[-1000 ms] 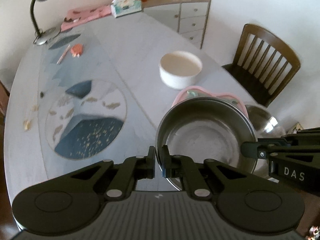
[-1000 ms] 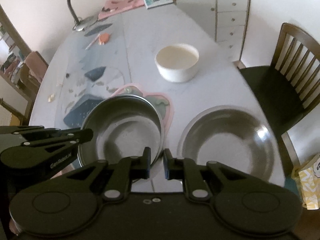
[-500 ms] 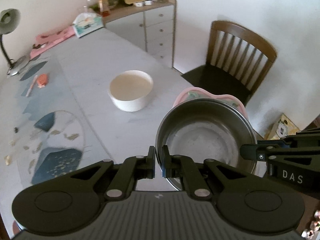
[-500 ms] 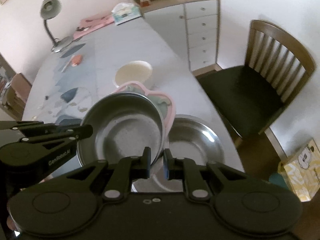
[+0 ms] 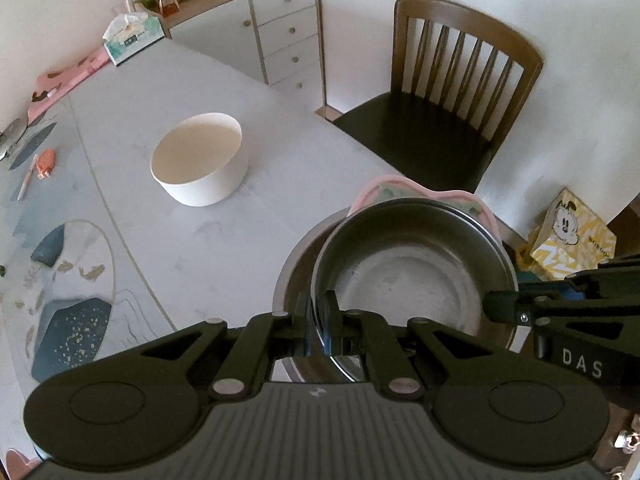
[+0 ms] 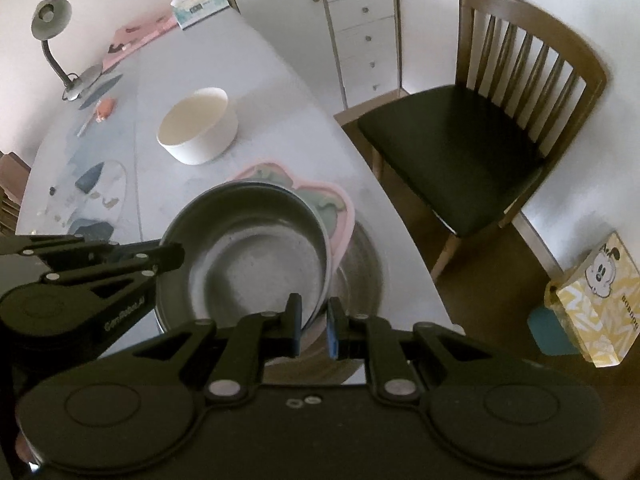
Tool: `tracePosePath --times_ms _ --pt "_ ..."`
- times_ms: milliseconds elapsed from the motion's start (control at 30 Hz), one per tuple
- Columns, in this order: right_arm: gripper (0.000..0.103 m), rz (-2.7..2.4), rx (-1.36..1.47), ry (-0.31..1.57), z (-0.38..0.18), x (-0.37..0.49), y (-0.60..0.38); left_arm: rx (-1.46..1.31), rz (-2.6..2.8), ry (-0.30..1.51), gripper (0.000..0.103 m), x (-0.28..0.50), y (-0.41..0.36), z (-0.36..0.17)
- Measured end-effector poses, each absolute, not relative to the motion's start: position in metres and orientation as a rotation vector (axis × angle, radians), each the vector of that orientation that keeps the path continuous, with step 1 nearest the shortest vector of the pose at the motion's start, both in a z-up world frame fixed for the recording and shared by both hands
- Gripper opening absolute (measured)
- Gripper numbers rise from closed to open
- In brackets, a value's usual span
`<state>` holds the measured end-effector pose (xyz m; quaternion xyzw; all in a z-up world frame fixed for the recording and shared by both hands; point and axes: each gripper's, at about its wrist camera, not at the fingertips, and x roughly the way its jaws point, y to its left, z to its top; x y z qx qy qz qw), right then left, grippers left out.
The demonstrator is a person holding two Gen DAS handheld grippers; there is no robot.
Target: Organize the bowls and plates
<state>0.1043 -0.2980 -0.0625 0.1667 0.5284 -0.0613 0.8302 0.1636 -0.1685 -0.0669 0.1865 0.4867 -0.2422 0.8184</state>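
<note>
A steel bowl [image 5: 412, 276] rests on a pink plate [image 5: 400, 188], and both are held over a second steel bowl [image 5: 292, 292] that sits at the table's near right edge. My left gripper [image 5: 319, 322] is shut on the near rim of the held bowl. My right gripper [image 6: 313, 326] is shut on the rim of the stack, where the held bowl [image 6: 252, 256] meets the pink plate [image 6: 340, 216]. The lower bowl [image 6: 360, 276] shows under them. A white bowl [image 5: 200, 160] stands further back on the table and shows in the right wrist view [image 6: 198, 126] too.
A wooden chair [image 6: 480, 120] stands right of the table [image 5: 224, 92]. A drawer cabinet [image 5: 276, 28] is behind it. A tissue box [image 5: 132, 38], a pink cloth [image 5: 66, 80], a desk lamp [image 6: 60, 48], a pen [image 5: 26, 178] lie far back. A yellow box [image 6: 600, 300] is on the floor.
Both grippers have carried the steel bowl and pink plate to the right, from beside the second steel bowl to right above it. The stack has come down lower over it.
</note>
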Motion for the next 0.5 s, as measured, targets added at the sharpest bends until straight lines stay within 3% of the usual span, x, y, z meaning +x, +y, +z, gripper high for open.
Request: tracePosePath --times_ms 500 --pt "0.014 -0.130 0.389 1.157 -0.084 0.110 -0.304 0.422 -0.511 1.045 0.005 0.167 -0.180 -0.084"
